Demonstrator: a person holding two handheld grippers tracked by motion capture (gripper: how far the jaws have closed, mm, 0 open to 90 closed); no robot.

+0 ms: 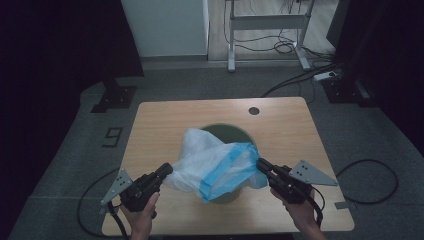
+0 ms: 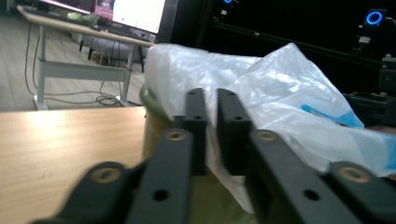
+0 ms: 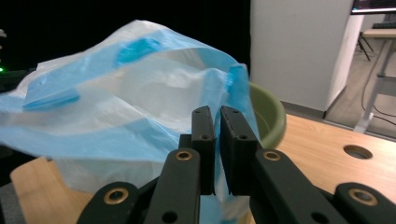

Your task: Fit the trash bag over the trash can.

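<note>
So the bag, thin clear plastic with a blue band, is stretched over the green bin that sits mid-bench, a bit toward the near edge. It's draped across the rim, not down inside, and most of the bin's mouth is covered, with only the far arc of the rim peeking out. The left tool has its jaws nearly together with a fold of the bag's left edge pinched between them, and the right tool is clamped the same way on the blue-banded edge, so the film is held taut between the two. My guess is they're lining the bin. What could go sideways: the film is really thin, so pulling the tools further apart could tear it or slip it out of one pinch, and then that side just flops. The bin also looks light, so dragging the bag over its rim might tip or slide it, since nothing is holding it down. Room-wise it's fine: bare bench on both sides and behind the bin, a cable hole well off at the back. The tight spot is the near edge, where both hands already sit just beside it.
</note>
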